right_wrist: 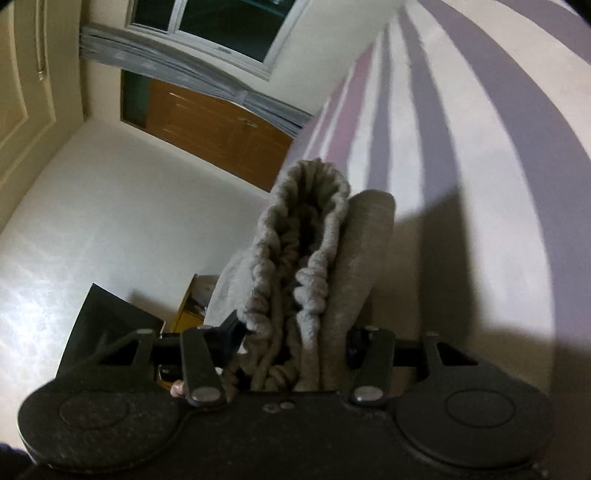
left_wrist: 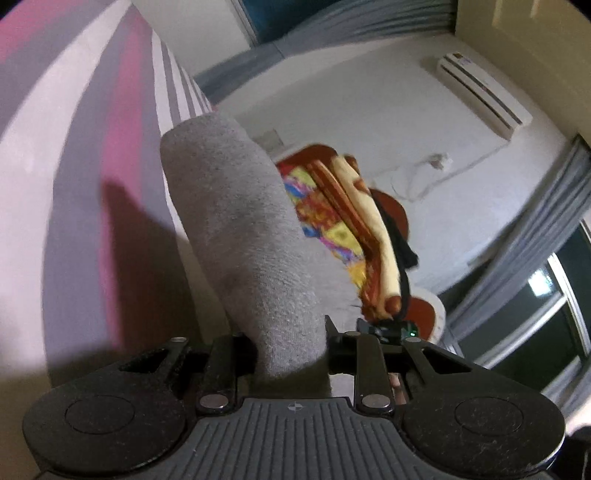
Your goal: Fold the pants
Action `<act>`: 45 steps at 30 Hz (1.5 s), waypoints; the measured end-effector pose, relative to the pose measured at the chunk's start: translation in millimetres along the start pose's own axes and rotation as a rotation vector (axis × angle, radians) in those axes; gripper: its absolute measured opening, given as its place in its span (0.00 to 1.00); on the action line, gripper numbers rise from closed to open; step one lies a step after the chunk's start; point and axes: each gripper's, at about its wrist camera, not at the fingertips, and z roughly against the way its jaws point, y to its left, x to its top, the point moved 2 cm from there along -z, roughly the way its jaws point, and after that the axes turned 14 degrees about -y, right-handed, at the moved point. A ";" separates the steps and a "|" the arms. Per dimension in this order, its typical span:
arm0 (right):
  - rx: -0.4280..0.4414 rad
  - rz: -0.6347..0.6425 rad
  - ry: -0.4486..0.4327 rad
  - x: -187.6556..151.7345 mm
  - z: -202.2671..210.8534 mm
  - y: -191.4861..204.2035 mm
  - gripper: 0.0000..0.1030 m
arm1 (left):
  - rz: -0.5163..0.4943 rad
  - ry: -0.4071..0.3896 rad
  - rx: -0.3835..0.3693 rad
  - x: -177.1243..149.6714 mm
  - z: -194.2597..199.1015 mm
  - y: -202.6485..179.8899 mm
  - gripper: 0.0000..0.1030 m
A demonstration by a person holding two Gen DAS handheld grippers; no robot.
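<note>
Striped bedding (left_wrist: 92,155) in pink, grey and white fills the left of my left wrist view, and the same stripes (right_wrist: 461,122) run up the right of the right wrist view, so I read both cameras as tilted over a bed.

On the left wrist feed, my left hand-held gripper (left_wrist: 291,350) is closed onto a smooth grey roll of the pants (left_wrist: 240,229), which rises from between the jaws and leans up toward the stripes. Only this view shows the colourful patchwork blanket (left_wrist: 325,221) with a pale yellow cloth over it just behind the pants, the air conditioner (left_wrist: 480,92) on the white wall, and a dark window (left_wrist: 546,295) with grey curtains at the right.

On the right wrist feed, my right hand-held gripper (right_wrist: 291,354) is clamped on the gathered elastic waistband (right_wrist: 306,251) of the pants, bunched and standing upright between the jaws, with a flat grey fold just beside it on the right. Only this view shows the brown wooden cabinet (right_wrist: 221,129), a window (right_wrist: 221,26) above it, a dark box (right_wrist: 110,317) and a yellowish carton (right_wrist: 192,306) near the white wall.

Both views are somewhat blurred.
</note>
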 end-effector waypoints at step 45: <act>-0.677 0.638 -0.213 -57.2 6.5 145.4 1.00 | -0.671 -0.137 0.812 -77.6 47.3 -152.4 1.00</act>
